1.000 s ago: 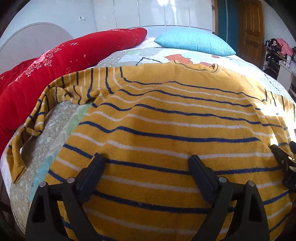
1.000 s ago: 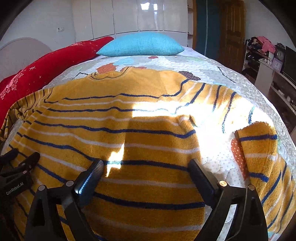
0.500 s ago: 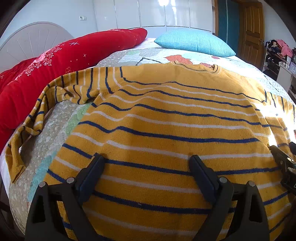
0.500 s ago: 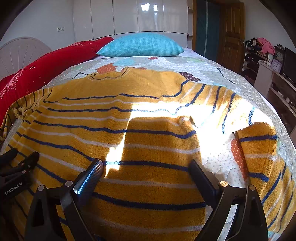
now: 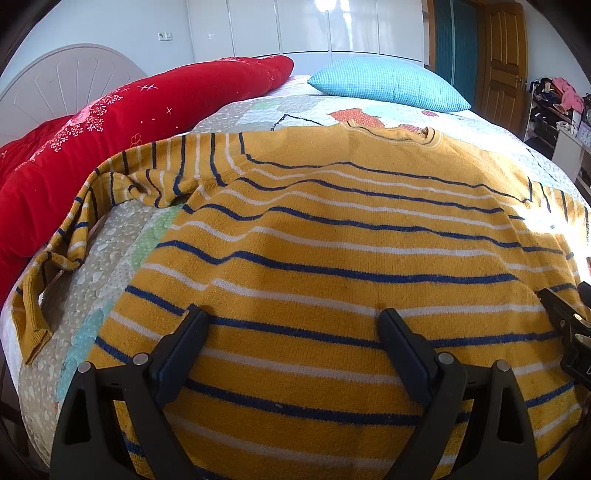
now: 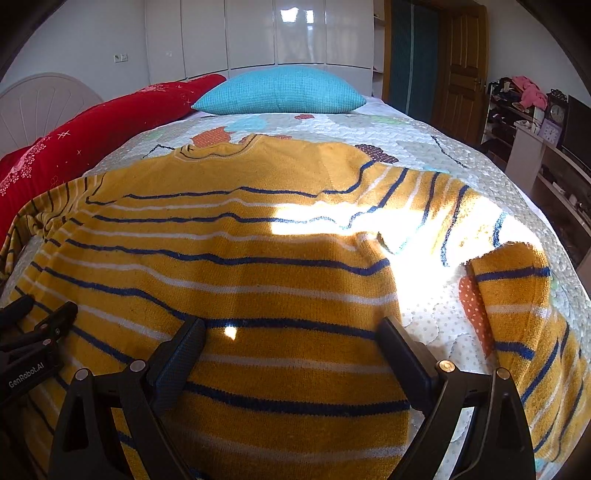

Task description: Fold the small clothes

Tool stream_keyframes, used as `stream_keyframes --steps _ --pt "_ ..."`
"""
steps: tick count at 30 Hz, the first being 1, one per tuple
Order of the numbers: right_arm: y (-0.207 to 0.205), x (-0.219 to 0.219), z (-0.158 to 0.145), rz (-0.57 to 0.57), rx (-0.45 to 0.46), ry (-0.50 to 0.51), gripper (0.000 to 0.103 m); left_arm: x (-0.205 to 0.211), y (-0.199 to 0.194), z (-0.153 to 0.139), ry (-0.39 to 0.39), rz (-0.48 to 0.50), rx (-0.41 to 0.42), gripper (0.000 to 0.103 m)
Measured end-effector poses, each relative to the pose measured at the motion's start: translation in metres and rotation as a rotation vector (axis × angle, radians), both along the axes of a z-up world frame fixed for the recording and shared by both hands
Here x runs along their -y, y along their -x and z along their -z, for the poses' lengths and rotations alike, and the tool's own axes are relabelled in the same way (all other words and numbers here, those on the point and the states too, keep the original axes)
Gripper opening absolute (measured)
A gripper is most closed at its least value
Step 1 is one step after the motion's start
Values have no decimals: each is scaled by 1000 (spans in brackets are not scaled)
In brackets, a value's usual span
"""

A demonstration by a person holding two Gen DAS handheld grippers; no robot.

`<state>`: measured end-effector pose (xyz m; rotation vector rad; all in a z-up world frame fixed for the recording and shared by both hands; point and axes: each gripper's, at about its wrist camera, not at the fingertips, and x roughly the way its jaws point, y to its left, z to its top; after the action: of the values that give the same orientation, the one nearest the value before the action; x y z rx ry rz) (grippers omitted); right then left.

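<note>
Holding both claws spread wide, you have nothing pinched in either one. Your left claw (image 5: 291, 325) sits low over the hem end of the striped sweater (image 5: 332, 240), its two black fingers (image 5: 181, 350) standing apart above the mustard knit with its navy and white stripes. Your right claw (image 6: 291, 332) is in the same posture over the sweater (image 6: 240, 277) nearer its right edge; the tip of its right finger (image 6: 402, 354) reaches the side seam, where the quilt begins. Each claw shows at the edge of the other's view: the right one (image 5: 569, 332) at the far right of the left wrist view, the left one (image 6: 33, 339) at the far left of the right wrist view.

The sweater lies spread flat on the bed quilt (image 6: 406, 133), collar (image 5: 391, 134) pointing away from you toward the blue pillow (image 6: 280, 92). Its left sleeve (image 5: 92, 206) runs out sideways, then bends and droops toward the bed's edge, ending in a cuff (image 5: 31, 325) close to the red blanket (image 5: 122, 122). Its right sleeve (image 6: 517, 295) goes out across a bright patch of sunlight and doubles back toward you along the right side of the quilt, separated from the body by a strip of dotted quilt.

Beyond the pillow stand white wardrobe doors (image 6: 258, 33) and a wooden door (image 6: 461, 74); cluttered shelves (image 6: 517, 107) sit at the right.
</note>
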<state>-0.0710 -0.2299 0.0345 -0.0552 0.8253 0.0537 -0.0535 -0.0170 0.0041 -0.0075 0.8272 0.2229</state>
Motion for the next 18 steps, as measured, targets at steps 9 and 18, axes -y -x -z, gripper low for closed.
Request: stream_keyframes --steps 9,18 --pt "0 1 0 -1 0 0 96 1 1 -1 -6 -1 2 93" --pt "1 1 0 0 0 1 97 1 1 -1 -5 0 2 93"
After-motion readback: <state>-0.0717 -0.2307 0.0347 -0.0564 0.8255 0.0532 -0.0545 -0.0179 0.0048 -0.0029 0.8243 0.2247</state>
